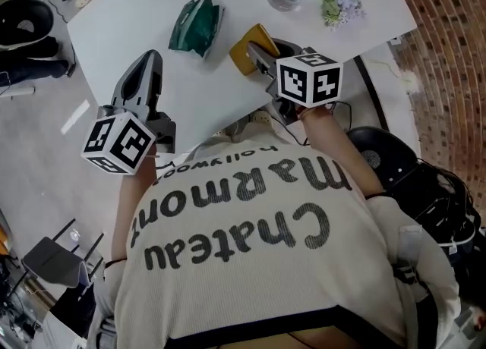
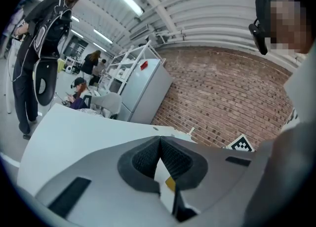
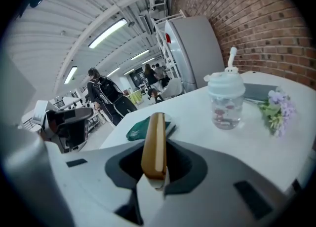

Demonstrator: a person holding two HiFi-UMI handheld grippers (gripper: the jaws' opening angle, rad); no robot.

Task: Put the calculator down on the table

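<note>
The right hand-held gripper (image 3: pixel 156 158) is clamped on the mustard-yellow calculator (image 3: pixel 153 139), which stands on edge over the white bench (image 1: pixel 144 21), just right of the green pouch (image 1: pixel 196 25). I cannot tell whether it touches the bench. The left hand-held gripper (image 2: pixel 160 142), jaws together and empty, sits left of the pouch and nearer the person, while a clear lidded cup (image 3: pixel 225 100) and lilac flowers (image 3: pixel 276 108) stand farther right of the pouch.

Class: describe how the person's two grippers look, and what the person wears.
The left gripper and right gripper are grey tapered shells with dark ribbed pads. Each carries a white cube printed with black square markers. The person wears a cream top with dark lettering.
</note>
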